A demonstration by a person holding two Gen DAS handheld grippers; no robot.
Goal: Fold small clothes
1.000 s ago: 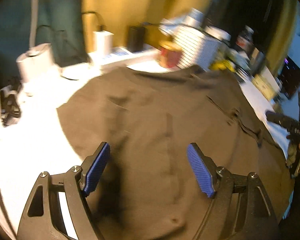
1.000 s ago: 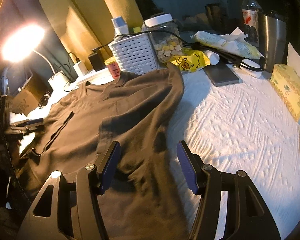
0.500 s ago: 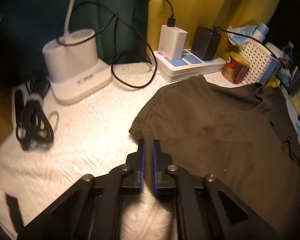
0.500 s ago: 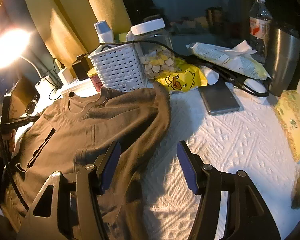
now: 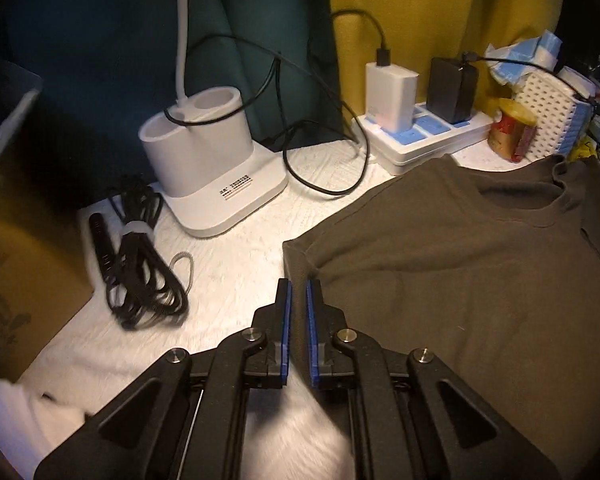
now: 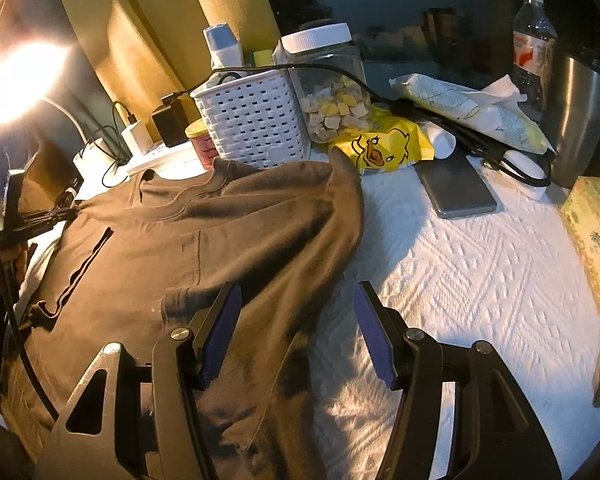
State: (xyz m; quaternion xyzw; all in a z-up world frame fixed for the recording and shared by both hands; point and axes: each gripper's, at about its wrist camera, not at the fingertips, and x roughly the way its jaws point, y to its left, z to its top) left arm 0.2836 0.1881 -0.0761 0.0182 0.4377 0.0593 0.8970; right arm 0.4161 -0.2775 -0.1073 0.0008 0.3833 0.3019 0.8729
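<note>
The brown shirt (image 5: 460,264) bears no readable writing; left tongs (image 5: 297,292) clenched empty at its sleeve, right tongs (image 6: 296,312) released.

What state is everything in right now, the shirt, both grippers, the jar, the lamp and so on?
shirt, spread out, not yet folded.
left gripper, shut at the sleeve's edge.
right gripper, open over the shirt's side.
jar, lid on.
lamp, lit.
white charger, plugged into the power strip.
cable bundle, coiled and banded.
</note>
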